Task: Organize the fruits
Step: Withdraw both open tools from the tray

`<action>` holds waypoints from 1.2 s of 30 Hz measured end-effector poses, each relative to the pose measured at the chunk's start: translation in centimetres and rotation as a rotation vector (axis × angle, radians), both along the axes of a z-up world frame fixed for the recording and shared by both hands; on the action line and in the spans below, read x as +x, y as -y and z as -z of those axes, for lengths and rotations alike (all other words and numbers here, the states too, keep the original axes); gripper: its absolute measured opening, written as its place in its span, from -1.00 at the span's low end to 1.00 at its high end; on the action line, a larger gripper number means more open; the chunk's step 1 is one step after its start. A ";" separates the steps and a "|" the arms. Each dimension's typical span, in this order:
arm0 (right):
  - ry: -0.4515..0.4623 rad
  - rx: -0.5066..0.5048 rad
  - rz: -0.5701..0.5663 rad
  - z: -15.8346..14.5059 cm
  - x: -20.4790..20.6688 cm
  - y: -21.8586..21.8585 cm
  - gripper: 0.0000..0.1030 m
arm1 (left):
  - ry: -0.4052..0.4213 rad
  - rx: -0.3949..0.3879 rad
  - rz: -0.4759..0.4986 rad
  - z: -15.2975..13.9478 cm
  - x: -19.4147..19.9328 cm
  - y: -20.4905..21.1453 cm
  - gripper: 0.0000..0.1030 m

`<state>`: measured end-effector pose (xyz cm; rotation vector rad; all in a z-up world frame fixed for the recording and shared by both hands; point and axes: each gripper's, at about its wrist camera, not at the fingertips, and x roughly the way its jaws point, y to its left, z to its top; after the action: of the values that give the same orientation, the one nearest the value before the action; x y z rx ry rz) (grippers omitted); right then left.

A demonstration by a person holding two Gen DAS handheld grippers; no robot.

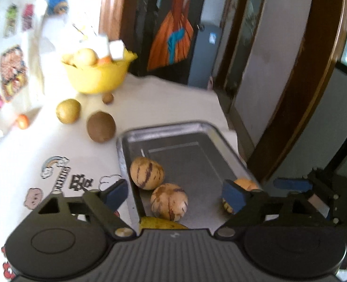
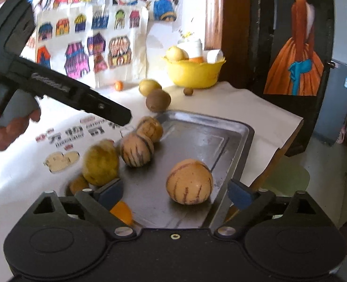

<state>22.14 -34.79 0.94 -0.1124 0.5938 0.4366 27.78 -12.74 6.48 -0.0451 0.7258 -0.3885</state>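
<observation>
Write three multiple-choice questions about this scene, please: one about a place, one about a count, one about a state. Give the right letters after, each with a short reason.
1. Where does the brown kiwi lie?
A. In the yellow bowl
B. On the table beside the tray
C. In the tray

2. How many striped pale melons lie in the metal tray?
A. One
B. Three
C. Five

3. How is the right gripper?
A. Open, holding nothing
B. Shut on a melon
C. Shut on an orange

Answers:
1 B: it sits on the white cloth, outside the tray's far corner.
2 B: the right wrist view shows three.
3 A: its blue pads stand wide apart, with nothing between them.
</observation>
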 end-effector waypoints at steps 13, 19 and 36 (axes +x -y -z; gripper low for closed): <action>0.079 -0.033 0.028 -3.7 -6.9 -3.3 0.99 | 0.125 -0.082 -0.159 -2.2 -8.7 -3.6 0.99; 0.067 -0.032 0.097 -3.9 -10.2 -5.3 0.99 | 0.154 -0.110 -0.224 -1.8 -12.8 -5.4 0.99; -0.018 0.096 0.198 -0.6 -16.8 -11.0 0.99 | 0.134 -0.121 -0.452 2.7 -21.3 -11.8 0.99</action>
<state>5.31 -23.78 1.57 0.0423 0.5945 0.2734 6.44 -0.89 3.82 -0.2900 0.5386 -0.0016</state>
